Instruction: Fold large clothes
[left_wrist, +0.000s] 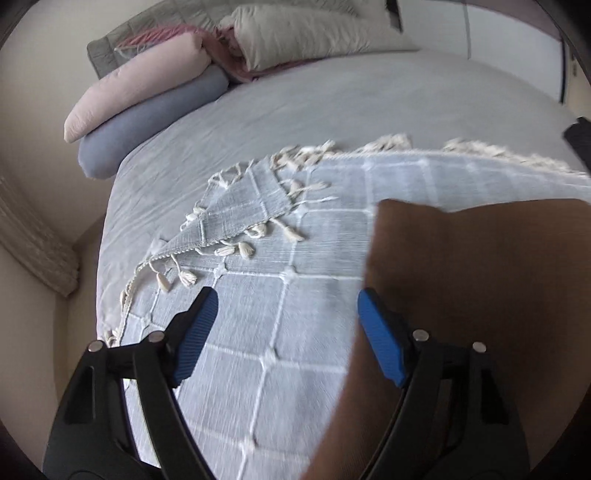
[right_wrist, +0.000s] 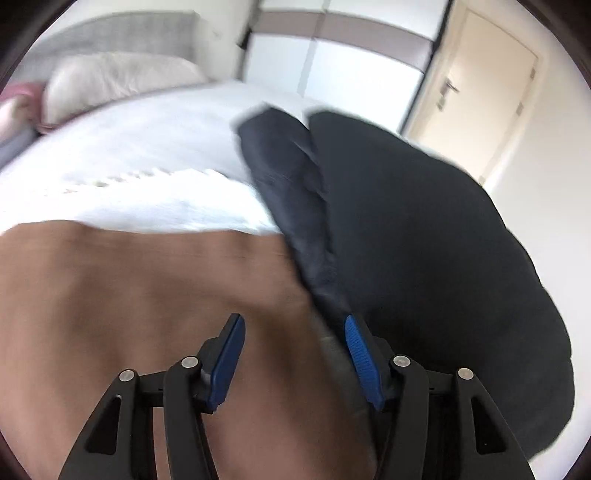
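A brown garment (left_wrist: 461, 295) lies flat on the bed, on a pale blue checked throw with cream tassels (left_wrist: 266, 258). My left gripper (left_wrist: 286, 314) is open and empty, above the throw at the brown garment's left edge. In the right wrist view the brown garment (right_wrist: 147, 295) fills the lower left. My right gripper (right_wrist: 293, 332) is open and empty above its right side. A dark navy garment (right_wrist: 424, 240) lies to the right, with a long folded part (right_wrist: 291, 192) overlapping the brown one's right edge.
Pillows (left_wrist: 147, 96) and a grey headboard (left_wrist: 155, 26) are at the far end of the bed. A wall and a curtain (left_wrist: 33, 240) stand to the left. A wardrobe (right_wrist: 332, 62) and a door (right_wrist: 476, 85) are beyond the bed on the right.
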